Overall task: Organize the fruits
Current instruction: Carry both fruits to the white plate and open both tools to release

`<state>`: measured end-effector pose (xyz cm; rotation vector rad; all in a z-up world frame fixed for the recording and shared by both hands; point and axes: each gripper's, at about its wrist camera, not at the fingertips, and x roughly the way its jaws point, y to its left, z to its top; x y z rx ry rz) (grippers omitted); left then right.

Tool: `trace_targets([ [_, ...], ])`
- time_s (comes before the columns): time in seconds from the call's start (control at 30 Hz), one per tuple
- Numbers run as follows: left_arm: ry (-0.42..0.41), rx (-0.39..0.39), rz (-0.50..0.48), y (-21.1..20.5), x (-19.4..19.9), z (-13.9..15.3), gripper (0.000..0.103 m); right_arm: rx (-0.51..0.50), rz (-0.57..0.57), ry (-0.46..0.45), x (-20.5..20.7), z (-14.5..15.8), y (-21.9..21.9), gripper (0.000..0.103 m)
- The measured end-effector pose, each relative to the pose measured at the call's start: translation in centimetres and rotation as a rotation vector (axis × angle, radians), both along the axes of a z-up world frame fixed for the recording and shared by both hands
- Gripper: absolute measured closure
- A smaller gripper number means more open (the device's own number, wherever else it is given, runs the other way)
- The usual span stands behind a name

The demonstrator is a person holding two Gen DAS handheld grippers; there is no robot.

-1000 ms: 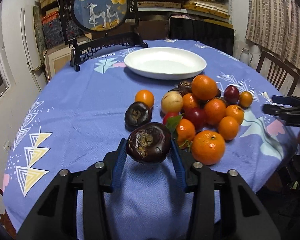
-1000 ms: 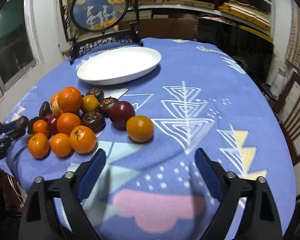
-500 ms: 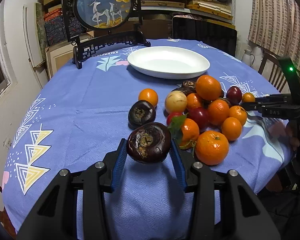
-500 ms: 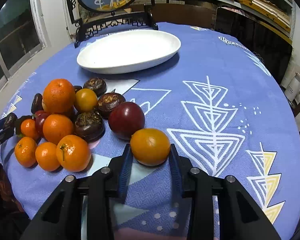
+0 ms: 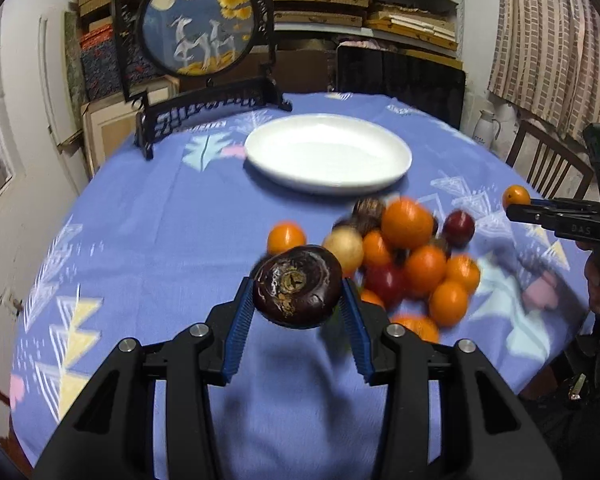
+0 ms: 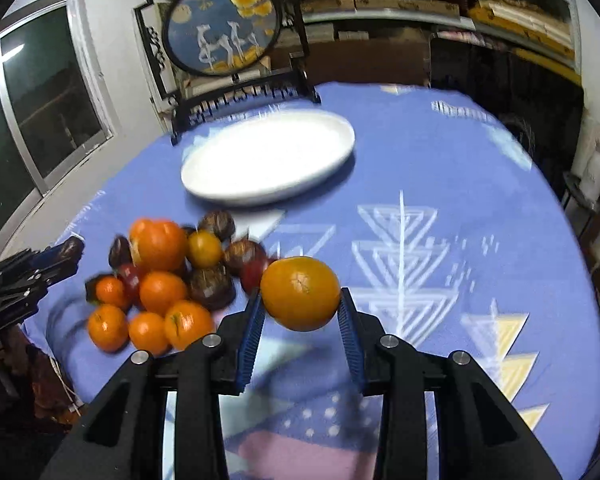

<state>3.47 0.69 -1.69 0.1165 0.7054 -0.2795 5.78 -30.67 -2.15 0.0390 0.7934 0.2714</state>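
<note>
Left gripper [image 5: 298,304]: pinching dark fruit [image 5: 297,286], lifted above counter [image 5: 140,248]. Right gripper [image 6: 300,312]: pinching orange [image 6: 300,293], lifted. Plate [image 5: 328,156]: bare, behind fruit pile [image 5: 412,260]. Risk: round fruit slipping from pads, rolling off.

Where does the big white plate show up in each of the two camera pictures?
Left wrist view: the white plate sits upper centre, beyond the fruit pile and empty.
Right wrist view: the plate lies upper centre-left, blurred, beyond the pile.
Shared landmark: the round deer screen stands behind the plate in both views.
</note>
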Motion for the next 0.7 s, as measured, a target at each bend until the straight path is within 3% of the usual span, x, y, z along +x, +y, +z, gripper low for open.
trace_targets([
  [0.17,0.016,-0.019,-0.046,-2.0,5.1,2.3,0.060,0.001,0.016,-0.031,3.5,2.9,0.3,0.066],
  [0.33,0.050,0.007,-0.076,-5.1,12.9,3.3,0.060,0.039,0.034,-0.010,9.7,4.1,1.2,0.066],
  [0.43,0.099,0.036,-0.067,-6.6,17.9,2.2,0.060,0.038,0.044,0.028,14.5,3.2,2.1,0.065],
  [0.53,0.173,0.068,-0.050,-7.7,22.7,0.2,0.060,0.044,0.042,0.116,20.0,0.5,3.0,0.065],
  [0.7,0.231,0.103,-0.029,-9.1,28.3,-2.1,0.060,0.031,0.039,0.188,25.6,-2.7,4.9,0.065],
])
